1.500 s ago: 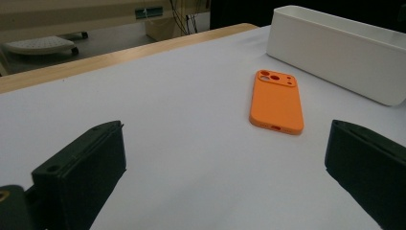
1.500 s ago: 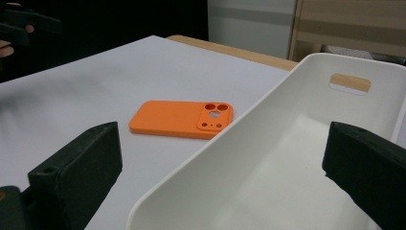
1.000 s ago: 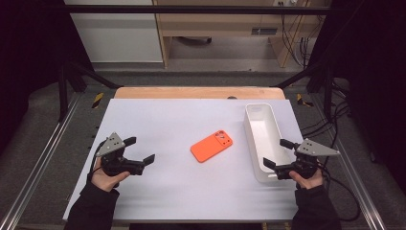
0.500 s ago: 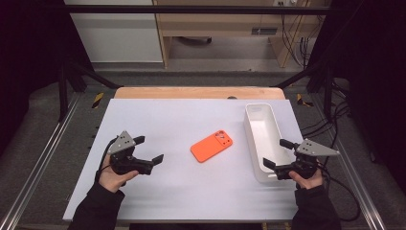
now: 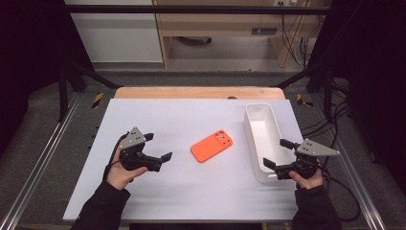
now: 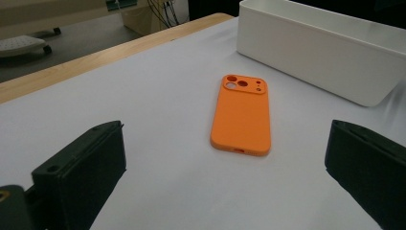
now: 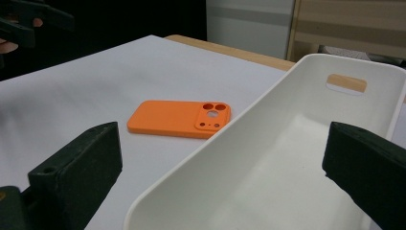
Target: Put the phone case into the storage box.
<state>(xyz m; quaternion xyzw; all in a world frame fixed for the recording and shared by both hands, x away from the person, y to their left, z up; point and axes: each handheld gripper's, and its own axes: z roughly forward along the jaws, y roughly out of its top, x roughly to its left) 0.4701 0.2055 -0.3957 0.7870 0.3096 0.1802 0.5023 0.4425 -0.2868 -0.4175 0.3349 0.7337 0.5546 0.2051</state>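
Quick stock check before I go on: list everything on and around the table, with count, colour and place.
Flat orange silicone phone case: 1, orange, table centre, camera holes toward the tray.
Long white plastic tray: 1, white, right side, empty.
White table top: 1, white, wooden strip at far edge.
Left gripper: 1, black, open, near left of the case, not touching it.
Right gripper: 1, black, open, fingers astride the tray's near end.
Hands: 2, bottom edge, dark sleeves.
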